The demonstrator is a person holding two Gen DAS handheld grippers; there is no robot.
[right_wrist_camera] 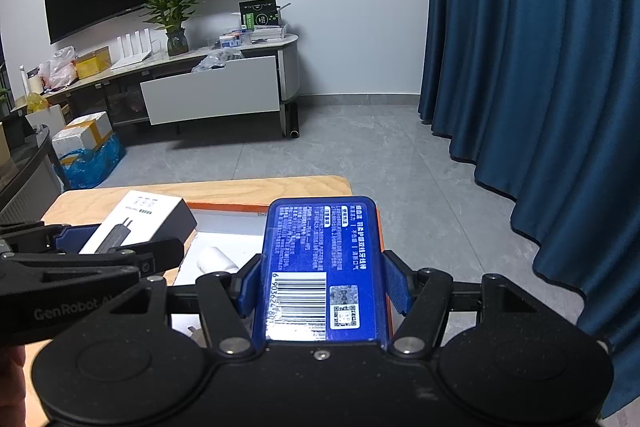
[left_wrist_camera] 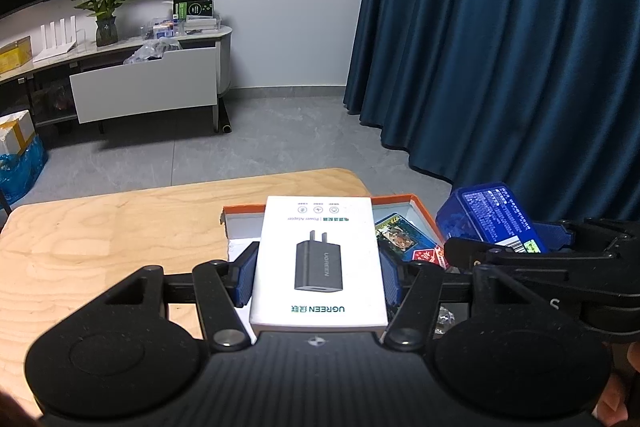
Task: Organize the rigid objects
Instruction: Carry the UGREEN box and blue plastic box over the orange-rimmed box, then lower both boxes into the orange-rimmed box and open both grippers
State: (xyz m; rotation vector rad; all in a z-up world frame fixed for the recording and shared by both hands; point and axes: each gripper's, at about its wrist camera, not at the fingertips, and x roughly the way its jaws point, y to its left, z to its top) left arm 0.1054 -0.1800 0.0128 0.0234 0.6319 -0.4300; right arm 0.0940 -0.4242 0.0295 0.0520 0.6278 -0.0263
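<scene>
- Table (left_wrist_camera: 100,235): light wood, lower half of both wrist views, grey tile floor beyond it, blue curtain (left_wrist_camera: 500,47) filling the right side.
- Orange-rimmed tray (left_wrist_camera: 404,203): open box on the table, centre-right of the left wrist view. Small colourful packs lie in it; a white cylinder (right_wrist_camera: 216,259) shows inside it in the right wrist view.
- Left gripper (left_wrist_camera: 318,275): tilted down toward the table, over the tray. Blue pads clamp both long sides of the white adapter box (left_wrist_camera: 318,247); box is held face up, print upside down to the camera, lifted above the tray's left part.
- Right gripper (right_wrist_camera: 320,287): same downward tilt, just beside the left one, on its right. Pads press both sides of the blue case (right_wrist_camera: 320,247), barcode label up, long axis pointing away from the camera, held over the tray's right edge.
- Both grippers side by side, bodies close together; whether they touch, cannot tell.
- A bit of a hand (left_wrist_camera: 624,387) at the lower right corner of the left wrist view.
</scene>
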